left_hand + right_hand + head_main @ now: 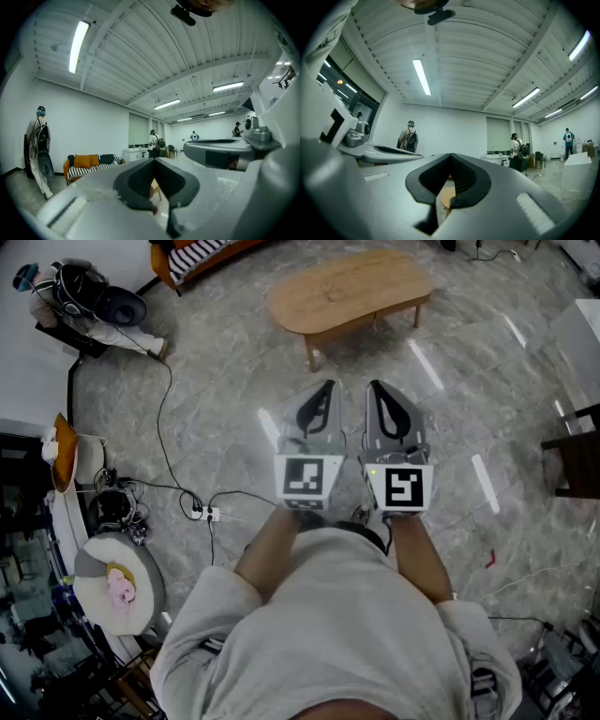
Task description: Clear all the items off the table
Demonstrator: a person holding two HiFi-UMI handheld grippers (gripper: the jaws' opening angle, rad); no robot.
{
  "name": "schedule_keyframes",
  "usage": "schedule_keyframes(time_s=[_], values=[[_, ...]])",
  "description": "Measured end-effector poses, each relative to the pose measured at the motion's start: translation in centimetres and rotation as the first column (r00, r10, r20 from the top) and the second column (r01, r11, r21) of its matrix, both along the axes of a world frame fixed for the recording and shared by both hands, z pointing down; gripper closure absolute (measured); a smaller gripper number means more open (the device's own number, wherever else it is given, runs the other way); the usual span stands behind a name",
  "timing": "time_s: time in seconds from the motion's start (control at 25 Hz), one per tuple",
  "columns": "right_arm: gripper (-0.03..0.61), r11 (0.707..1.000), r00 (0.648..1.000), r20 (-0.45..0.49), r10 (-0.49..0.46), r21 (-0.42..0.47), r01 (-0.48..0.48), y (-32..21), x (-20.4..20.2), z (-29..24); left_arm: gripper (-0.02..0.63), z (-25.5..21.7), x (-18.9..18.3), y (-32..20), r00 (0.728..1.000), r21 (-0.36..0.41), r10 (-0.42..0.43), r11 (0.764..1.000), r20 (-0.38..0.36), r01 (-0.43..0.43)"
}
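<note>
A low oval wooden table [349, 289] stands on the grey marble floor ahead of me, and I can make out no item on its top. Held side by side in front of my chest, both grippers point toward it from well short of it. The left gripper [327, 383] is shut with nothing between its jaws, and the right gripper [373, 383] is shut and empty too. In the left gripper view the closed jaws [153, 160] fill the lower frame. A sliver of the table [447, 198] shows through the closed right jaws [451, 154] in the right gripper view.
An orange sofa with striped cushions [202, 254] stands behind the table. A person with a backpack [84, 306] is at the far left. Cables and a power strip [208, 514] lie on the floor left of me. A dark chair [577, 460] stands at the right.
</note>
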State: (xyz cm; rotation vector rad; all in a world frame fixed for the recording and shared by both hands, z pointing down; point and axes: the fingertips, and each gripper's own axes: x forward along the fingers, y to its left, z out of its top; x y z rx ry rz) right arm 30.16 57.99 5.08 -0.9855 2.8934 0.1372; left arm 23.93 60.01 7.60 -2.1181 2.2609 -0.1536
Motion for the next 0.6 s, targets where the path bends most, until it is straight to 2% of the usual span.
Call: schedule_keyframes(time_s=[0.24, 0.6], values=[[0.572, 1.000, 1.000, -0.024, -0.018, -0.012, 0.018, -1.1, 1.2, 0.9, 0.594, 0.9, 1.9, -1.0, 0.999, -0.003, -0.003, 1.000, -0.035, 0.003], [0.572, 0.999, 0.999, -0.049, -0.012, -0.034, 0.010, -2.1, 2.8, 2.3, 0.594, 1.7, 3.3, -1.7, 0.999, -0.039, -0.003, 0.999, -0.034, 0.002]])
